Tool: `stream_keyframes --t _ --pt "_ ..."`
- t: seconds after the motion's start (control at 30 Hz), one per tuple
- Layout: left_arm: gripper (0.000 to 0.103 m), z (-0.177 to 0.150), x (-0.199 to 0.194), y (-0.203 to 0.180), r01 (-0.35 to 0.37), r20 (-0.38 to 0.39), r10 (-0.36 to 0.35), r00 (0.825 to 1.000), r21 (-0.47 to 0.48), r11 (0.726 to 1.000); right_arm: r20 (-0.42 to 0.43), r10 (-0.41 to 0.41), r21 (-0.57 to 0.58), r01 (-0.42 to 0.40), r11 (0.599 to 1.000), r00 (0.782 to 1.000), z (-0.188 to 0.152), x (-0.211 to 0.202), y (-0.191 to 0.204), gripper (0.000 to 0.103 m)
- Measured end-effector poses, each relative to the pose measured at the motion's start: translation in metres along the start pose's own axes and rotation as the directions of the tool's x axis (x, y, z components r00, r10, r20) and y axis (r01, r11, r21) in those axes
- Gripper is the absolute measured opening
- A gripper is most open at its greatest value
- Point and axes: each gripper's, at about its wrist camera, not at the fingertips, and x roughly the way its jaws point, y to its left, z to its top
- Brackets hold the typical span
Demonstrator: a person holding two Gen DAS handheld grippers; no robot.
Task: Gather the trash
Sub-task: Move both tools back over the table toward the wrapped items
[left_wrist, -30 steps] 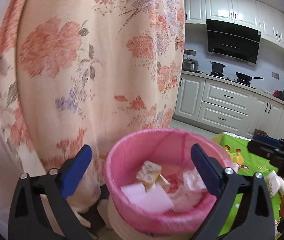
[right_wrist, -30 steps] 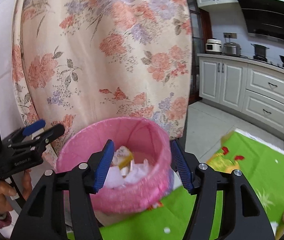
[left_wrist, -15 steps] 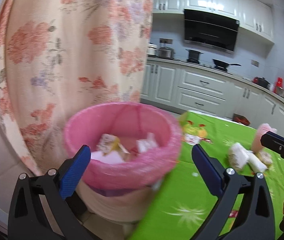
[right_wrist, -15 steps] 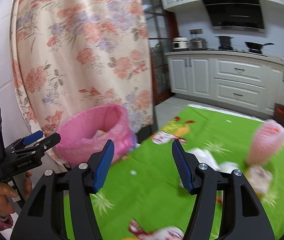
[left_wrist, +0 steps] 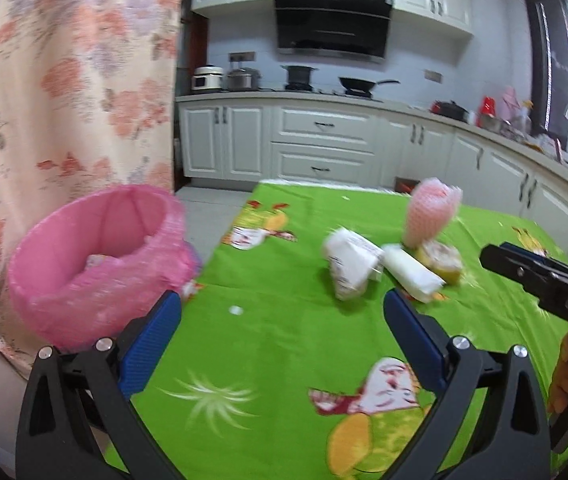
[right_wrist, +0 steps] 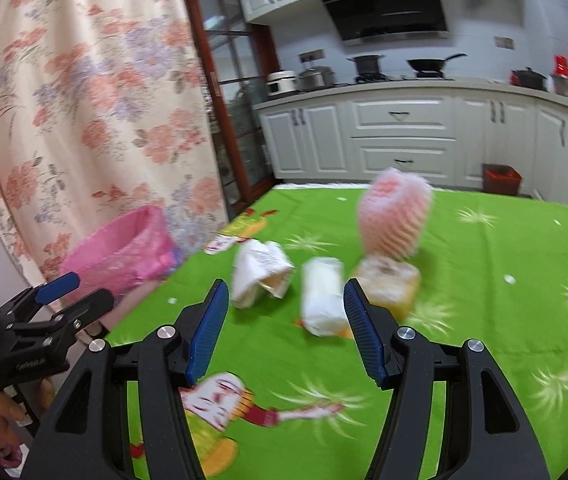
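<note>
Trash [right_wrist: 261, 276]: crumpled white paper; ribbed pink foam net [right_wrist: 394, 216] upright

Both wrist cameras look forward, low over the green tablecloth [left_wrist: 284, 340], toward the kitchen cabinets [right_wrist: 404, 136]. The left view sits nearer the pink bin [left_wrist: 95, 264]; both share the trash cluster [right_wrist: 324, 296].

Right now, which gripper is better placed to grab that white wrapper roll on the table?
Right gripper: it is open with the white roll almost between its fingers. The left gripper is open but farther back, nearer the pink bin.
</note>
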Motion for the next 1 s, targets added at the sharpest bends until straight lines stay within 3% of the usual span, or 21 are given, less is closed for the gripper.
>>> stream_keyframes --t 0.23,0.57,1.0 --pt "0.098 -0.010 0.016 -0.031 0.025 -0.027 -0.023 0.999 0.041 0.999 -0.026 -0.079 0.021 0.080 0.997 0.997 -0.001 0.013 -0.031 0.058" --pt "0.098 -0.009 0.052 -0.058 0.040 -0.034 -0.037 0.999 0.085 0.996 -0.120 -0.164 -0.010 0.164 0.986 0.979 0.008 0.071 -0.044 0.058" --pt "0.098 -0.010 0.071 -0.042 0.025 -0.050 -0.023 0.998 0.044 0.999 -0.215 -0.239 -0.050 0.234 0.971 0.947 0.030 0.129 -0.048 0.059"
